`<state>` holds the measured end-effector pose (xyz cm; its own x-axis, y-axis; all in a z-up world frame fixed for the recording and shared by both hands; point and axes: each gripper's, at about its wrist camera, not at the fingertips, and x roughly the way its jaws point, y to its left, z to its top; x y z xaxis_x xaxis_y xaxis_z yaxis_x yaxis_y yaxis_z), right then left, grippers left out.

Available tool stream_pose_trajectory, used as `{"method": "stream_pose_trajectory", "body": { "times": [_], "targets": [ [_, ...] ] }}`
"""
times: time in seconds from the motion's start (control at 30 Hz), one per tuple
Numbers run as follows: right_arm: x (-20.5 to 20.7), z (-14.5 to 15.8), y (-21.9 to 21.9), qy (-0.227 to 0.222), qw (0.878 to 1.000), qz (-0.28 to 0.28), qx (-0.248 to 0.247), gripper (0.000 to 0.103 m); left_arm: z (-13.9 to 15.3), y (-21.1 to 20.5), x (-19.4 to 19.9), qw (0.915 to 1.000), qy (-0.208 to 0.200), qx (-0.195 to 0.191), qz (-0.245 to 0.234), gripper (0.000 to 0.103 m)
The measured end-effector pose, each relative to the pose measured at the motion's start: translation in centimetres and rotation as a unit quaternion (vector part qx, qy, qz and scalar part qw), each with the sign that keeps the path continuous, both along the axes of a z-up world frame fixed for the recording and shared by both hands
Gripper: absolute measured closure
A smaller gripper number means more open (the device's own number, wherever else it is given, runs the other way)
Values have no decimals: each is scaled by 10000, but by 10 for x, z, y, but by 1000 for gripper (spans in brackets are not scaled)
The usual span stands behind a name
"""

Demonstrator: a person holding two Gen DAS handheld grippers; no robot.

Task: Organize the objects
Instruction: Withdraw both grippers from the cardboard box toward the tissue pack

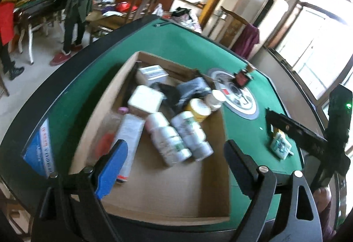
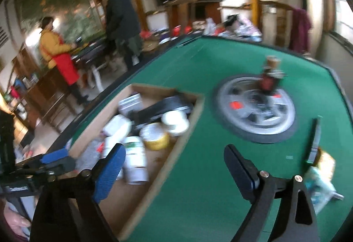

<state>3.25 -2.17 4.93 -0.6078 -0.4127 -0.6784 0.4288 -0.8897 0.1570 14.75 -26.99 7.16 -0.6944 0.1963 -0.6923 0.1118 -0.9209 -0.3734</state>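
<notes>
A cardboard box (image 1: 106, 98) on the green table (image 1: 181, 43) holds two white bottles (image 1: 167, 138) lying down, a yellow jar (image 1: 198, 109), a white carton (image 1: 145, 100) and a black bag (image 1: 187, 89). My left gripper (image 1: 175, 144) hangs open above the bottles, nothing between its fingers. My right gripper (image 2: 174, 149) is open and empty over the box's right wall (image 2: 183, 138). A small dark bottle (image 2: 270, 78) stands on the round centre disc (image 2: 256, 109). A teal-and-white packet (image 2: 320, 184) lies at the right.
A blue-and-white package (image 1: 39, 151) lies left of the box at the table's edge. A slim black object (image 2: 314, 138) rests beside the packet. Two people (image 2: 121, 21) stand at another table in the back left. Chairs and clutter line the far side.
</notes>
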Motion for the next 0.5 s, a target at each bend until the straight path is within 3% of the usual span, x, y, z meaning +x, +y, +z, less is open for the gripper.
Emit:
{"method": "stream_pose_trajectory", "body": {
  "times": [0.2,0.37,0.5],
  "targets": [
    [-17,11,85,311,9924,-1188,44,6,15,56,-14,9978,12,-257,-615,13],
    [-28,9,154,735,9707,-2262,339,3,13,108,-30,9928,-198,-284,-1146,13],
    [-36,-3,197,808,9570,-2745,477,3,7,147,-41,9872,-373,-437,-1488,13]
  ]
}}
